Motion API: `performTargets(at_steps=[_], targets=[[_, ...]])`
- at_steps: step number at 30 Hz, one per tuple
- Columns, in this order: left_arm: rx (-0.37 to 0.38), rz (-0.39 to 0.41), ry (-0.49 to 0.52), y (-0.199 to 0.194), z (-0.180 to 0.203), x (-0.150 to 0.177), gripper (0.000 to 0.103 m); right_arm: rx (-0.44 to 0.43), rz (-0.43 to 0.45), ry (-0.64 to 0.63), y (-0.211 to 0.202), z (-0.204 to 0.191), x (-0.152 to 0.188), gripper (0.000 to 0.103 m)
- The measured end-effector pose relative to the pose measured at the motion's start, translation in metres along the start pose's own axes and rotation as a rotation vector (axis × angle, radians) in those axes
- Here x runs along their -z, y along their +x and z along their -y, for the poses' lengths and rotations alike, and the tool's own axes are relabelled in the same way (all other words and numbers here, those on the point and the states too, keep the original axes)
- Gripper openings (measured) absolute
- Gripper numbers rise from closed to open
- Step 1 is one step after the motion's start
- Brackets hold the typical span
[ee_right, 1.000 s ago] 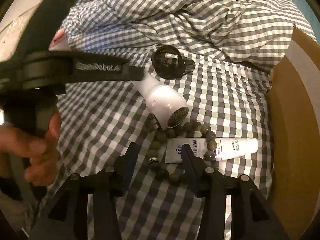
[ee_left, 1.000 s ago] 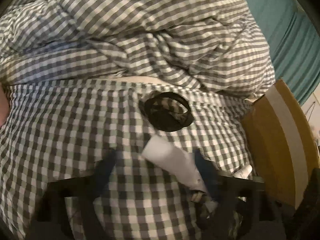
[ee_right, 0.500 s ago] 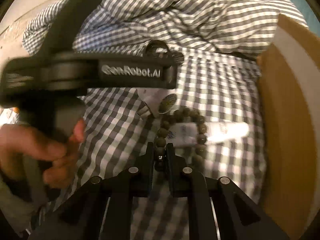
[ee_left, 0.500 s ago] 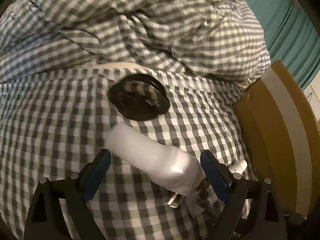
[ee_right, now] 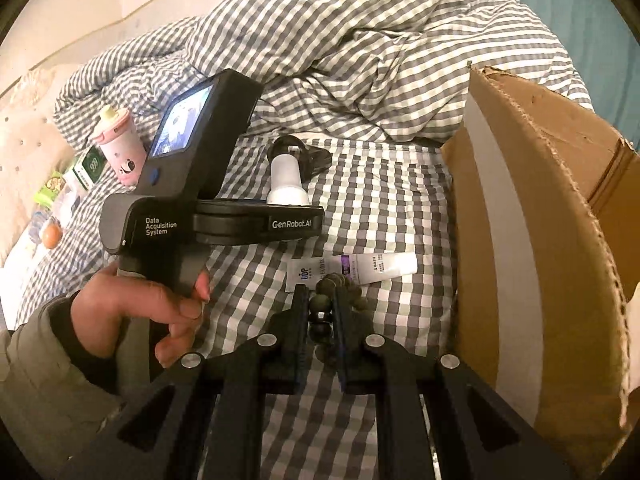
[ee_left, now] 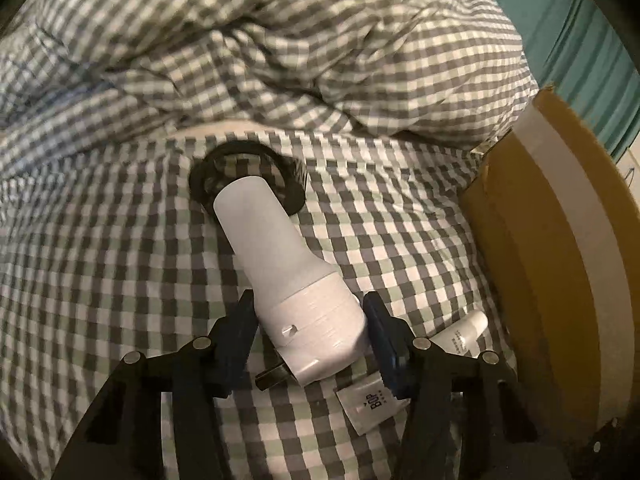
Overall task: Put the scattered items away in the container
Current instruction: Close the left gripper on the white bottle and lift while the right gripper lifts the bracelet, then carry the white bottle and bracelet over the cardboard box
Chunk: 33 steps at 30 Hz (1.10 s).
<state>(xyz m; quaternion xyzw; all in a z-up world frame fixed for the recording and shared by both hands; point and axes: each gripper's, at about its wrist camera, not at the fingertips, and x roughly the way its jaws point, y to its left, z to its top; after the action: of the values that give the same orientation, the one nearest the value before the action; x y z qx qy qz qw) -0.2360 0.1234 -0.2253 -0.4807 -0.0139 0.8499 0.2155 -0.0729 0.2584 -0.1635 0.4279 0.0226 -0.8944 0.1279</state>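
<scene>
— Left gripper (ee_left: 306, 316)?
— Clamped around white hair dryer (ee_left: 288, 276) on checked bed (ee_left: 120, 240), beside black ring (ee_left: 296, 184).
— Right gripper (ee_right: 320, 312)?
— Pinching bead bracelet (ee_right: 326, 300) above tube (ee_right: 360, 268), near cardboard box (ee_right: 540, 240).

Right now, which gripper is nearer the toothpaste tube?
Right. The right gripper, shut on the bead bracelet, sits just short of the toothpaste tube; the left gripper straddles the white device beside it.

Left gripper (ee_left: 308, 320) half closed; right gripper (ee_right: 320, 312) clamped nearly shut.
</scene>
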Motion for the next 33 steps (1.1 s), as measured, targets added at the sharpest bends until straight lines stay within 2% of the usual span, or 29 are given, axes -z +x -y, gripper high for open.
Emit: performTargets(at_steps=[5,7,14,24,33], targets=[[-0.037,0.058,0.031,-0.032,0.002,-0.003,0.054,0.000,0.019,0.000,-0.010,-0.004,-0.002,0.011],[-0.078,0.087,0.033,-0.049,0.004,-0.003,0.054,0.002,0.030,0.002,-0.016,-0.006,-0.003,0.011],[-0.112,0.178,0.031,-0.115,0.003,0.003,0.054,0.005,0.076,-0.004,-0.045,-0.018,-0.009,0.011],[-0.144,0.306,0.040,-0.213,0.017,0.022,0.054,0.008,0.193,-0.015,-0.116,-0.034,-0.011,0.011],[-0.160,0.413,0.056,-0.290,0.035,0.044,0.054,0.048,0.299,-0.027,-0.179,-0.043,-0.008,0.011]])
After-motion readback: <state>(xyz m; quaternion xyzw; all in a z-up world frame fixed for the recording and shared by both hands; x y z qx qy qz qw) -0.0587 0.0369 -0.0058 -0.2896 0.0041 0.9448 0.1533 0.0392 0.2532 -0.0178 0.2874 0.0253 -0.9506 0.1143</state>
